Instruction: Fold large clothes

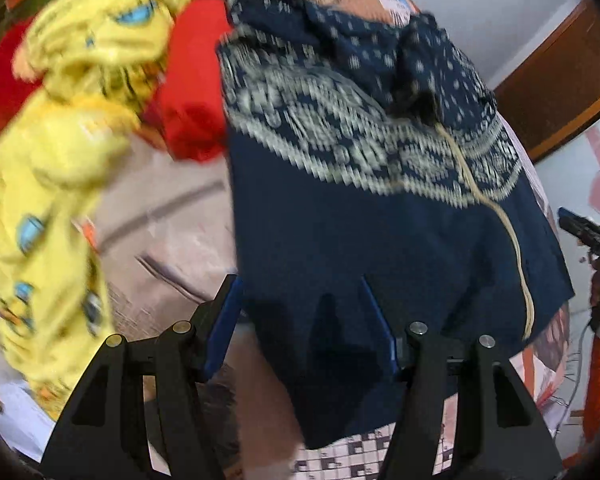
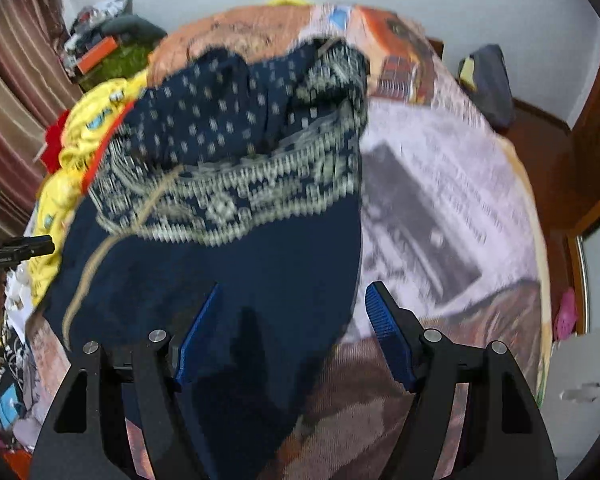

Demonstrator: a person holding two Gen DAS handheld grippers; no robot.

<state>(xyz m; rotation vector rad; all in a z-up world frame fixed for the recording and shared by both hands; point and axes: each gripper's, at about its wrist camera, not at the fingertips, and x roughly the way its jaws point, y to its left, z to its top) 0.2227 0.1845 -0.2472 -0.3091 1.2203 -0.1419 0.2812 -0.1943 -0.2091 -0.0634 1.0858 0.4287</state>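
Note:
A navy garment (image 1: 380, 240) with a white patterned band and a pale drawstring (image 1: 512, 248) lies spread on the bed; its upper part is bunched. My left gripper (image 1: 302, 304) is open just above the garment's near left corner, with one blue pad beyond the cloth's edge and the other over the cloth. In the right wrist view the same garment (image 2: 220, 264) fills the middle. My right gripper (image 2: 294, 316) is open over its near right corner, with the cloth's edge between the jaws. Neither pair of pads presses on the cloth. Both views are blurred.
A yellow printed garment (image 1: 60, 160) and a red one (image 1: 192, 92) lie heaped left of the navy one. The printed bedspread (image 2: 440, 200) stretches away to the right. Clutter sits at the far left (image 2: 100, 56), and a dark bag (image 2: 488, 80) by the wooden frame.

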